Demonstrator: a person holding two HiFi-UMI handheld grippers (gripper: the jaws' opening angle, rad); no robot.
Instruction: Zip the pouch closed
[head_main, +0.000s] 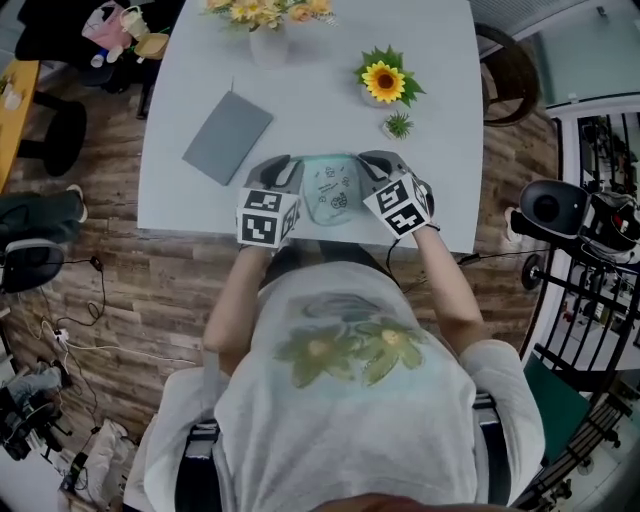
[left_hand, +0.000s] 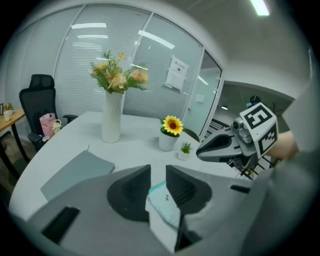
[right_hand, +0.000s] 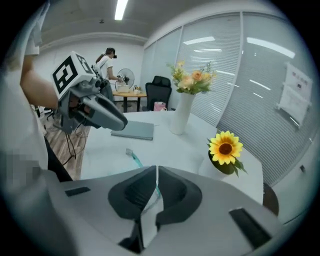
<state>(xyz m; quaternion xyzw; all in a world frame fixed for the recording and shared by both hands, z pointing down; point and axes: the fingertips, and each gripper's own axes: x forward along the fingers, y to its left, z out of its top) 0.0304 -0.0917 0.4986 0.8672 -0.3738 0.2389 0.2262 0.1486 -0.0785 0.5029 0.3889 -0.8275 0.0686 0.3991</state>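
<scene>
I see a pale mint-green fabric pouch (head_main: 330, 190) at the centre of the head view, over the near edge of the white rectangular table (head_main: 320, 110), spanning both grippers. My left gripper (left_hand: 157, 175) pinches one end of the pouch, its jaws partly apart. My right gripper (right_hand: 156, 175) is clamped tight on the opposite edge, beside the teal zip (right_hand: 134, 159).

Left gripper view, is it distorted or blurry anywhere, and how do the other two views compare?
Left gripper view: heavy fisheye, the blinds bow, the corners go black, and the close pouch looks soft. Right gripper view: same fisheye and dark corners, but the sunflower is sharp. Head view: even light, only faint shadows on the table, slightly hazy overall.
</scene>
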